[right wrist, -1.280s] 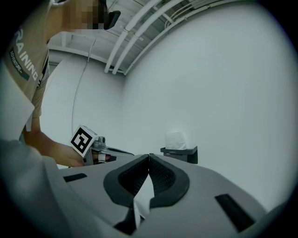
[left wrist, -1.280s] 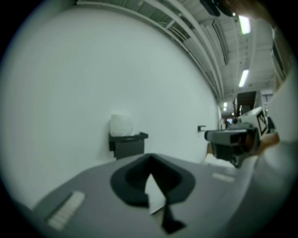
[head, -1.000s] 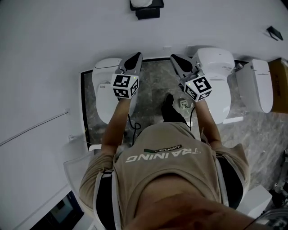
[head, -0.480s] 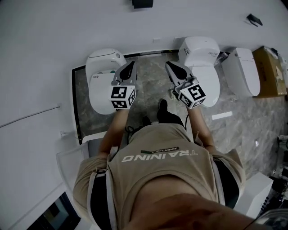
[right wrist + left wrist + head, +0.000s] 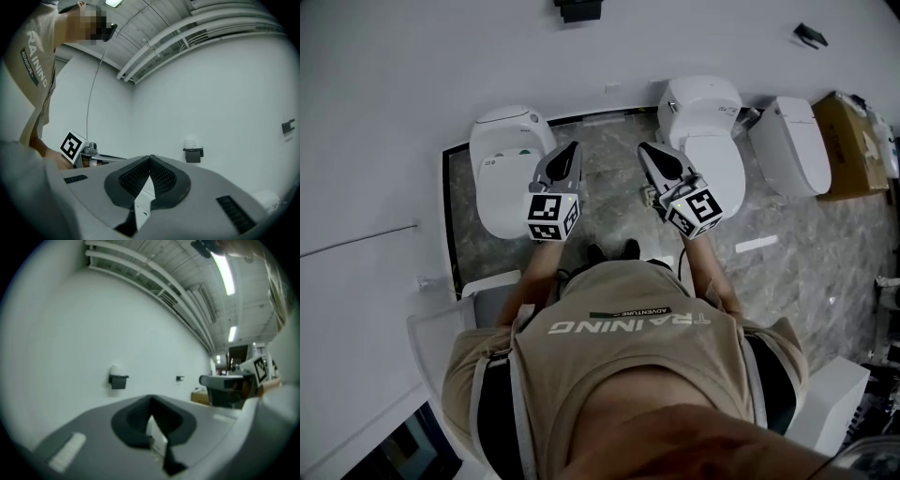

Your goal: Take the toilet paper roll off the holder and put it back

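Observation:
A black holder (image 5: 577,9) is fixed to the white wall at the top of the head view, far from both grippers. In the left gripper view the holder (image 5: 118,380) carries a white toilet paper roll (image 5: 115,370). The right gripper view shows the same holder (image 5: 192,154) and roll (image 5: 191,142). My left gripper (image 5: 570,150) and right gripper (image 5: 645,150) are held side by side over the floor, pointing at the wall. Both are shut with nothing between the jaws.
White toilets stand at the left (image 5: 502,159), beside my right gripper (image 5: 705,131) and further right (image 5: 792,145). A cardboard box (image 5: 853,141) sits at the far right. Dark marble floor (image 5: 609,202) lies between the toilets. A thin rail (image 5: 356,242) runs along the left wall.
The toilets and wall holder have slid up and left in the head view and look smaller. Both grippers stay shut and side by side. The feet have drawn back under the body.

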### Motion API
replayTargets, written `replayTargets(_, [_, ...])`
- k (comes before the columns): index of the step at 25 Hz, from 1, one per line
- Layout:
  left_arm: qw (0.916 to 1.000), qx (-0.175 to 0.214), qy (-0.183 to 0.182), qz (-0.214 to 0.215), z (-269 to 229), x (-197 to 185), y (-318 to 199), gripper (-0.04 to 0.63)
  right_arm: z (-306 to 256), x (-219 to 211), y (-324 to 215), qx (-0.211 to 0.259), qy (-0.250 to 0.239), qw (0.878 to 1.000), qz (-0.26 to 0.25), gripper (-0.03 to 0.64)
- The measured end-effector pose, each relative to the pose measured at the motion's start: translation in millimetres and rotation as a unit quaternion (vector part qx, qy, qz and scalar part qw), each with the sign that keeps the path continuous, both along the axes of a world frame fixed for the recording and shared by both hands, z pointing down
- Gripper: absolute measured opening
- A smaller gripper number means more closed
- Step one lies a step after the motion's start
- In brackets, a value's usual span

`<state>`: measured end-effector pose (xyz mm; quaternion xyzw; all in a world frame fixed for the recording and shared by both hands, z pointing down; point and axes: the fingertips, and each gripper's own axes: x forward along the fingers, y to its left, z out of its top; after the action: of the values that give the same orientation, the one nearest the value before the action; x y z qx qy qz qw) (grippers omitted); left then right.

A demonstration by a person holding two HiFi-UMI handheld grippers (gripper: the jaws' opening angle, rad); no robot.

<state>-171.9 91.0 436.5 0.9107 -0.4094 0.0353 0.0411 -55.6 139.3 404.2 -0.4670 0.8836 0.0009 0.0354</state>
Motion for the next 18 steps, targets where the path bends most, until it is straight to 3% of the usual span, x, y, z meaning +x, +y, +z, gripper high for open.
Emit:
replayTargets(5, [0.9999,0.009,-0.007,0.006,-7,9,12,0.005,3,3,8,-0.002,0.005,1.0,-0.004,0.014])
replayTargets(11, [0.9997,-0.026,-0.002,0.001,21,13,21,0.005,9,5,13,-0.007,0.015,1.0,-0.016,0.014])
replayTargets(18, [0.9995,-0.031,-0.005,-0.005,21,15,28,0.005,15,9,20,-0.025,0.014,0.999,-0.028,0.014])
